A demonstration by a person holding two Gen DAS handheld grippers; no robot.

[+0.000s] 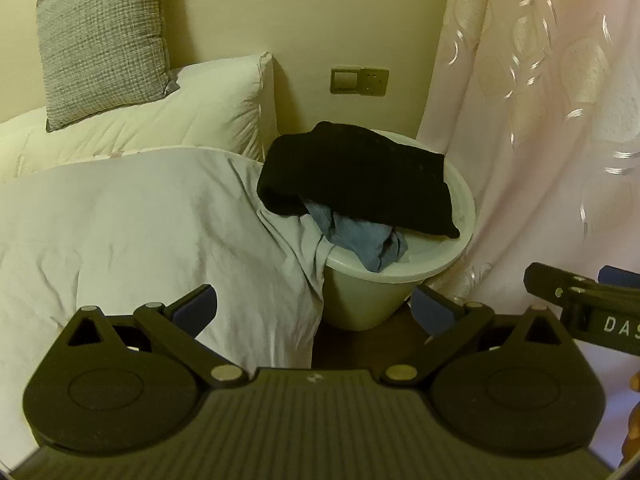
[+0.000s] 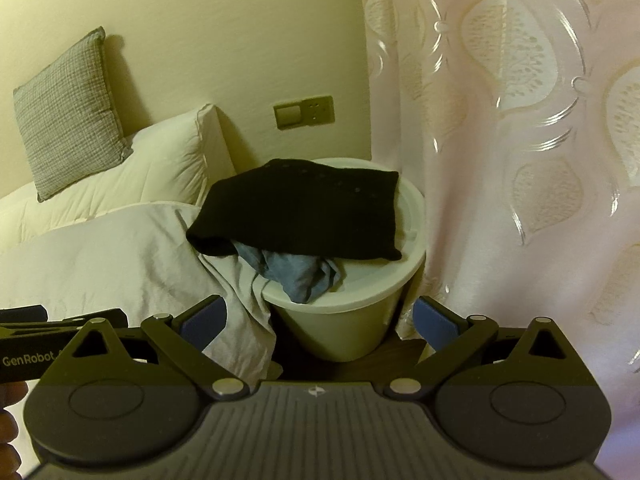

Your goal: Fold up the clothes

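Note:
A black garment (image 1: 360, 184) (image 2: 300, 212) lies draped over the top of a pale round basket (image 1: 400, 276) (image 2: 352, 312) beside the bed. A crumpled blue garment (image 1: 360, 240) (image 2: 296, 272) spills out under it at the basket's near rim. My left gripper (image 1: 314, 306) hangs short of the basket, jaws wide open with nothing between them. My right gripper (image 2: 318, 318) is also wide open and empty, just in front of the basket. Each gripper shows at the edge of the other's view: the right gripper (image 1: 580, 304) and the left gripper (image 2: 60, 328).
A bed with a white duvet (image 1: 140, 232) (image 2: 120, 260) fills the left, its corner hanging against the basket. White pillows (image 1: 180, 112) and a grey cushion (image 1: 104, 40) lean at the wall. A patterned pink curtain (image 1: 540, 120) (image 2: 520, 160) hangs right. A wall socket (image 1: 360, 80) sits above the basket.

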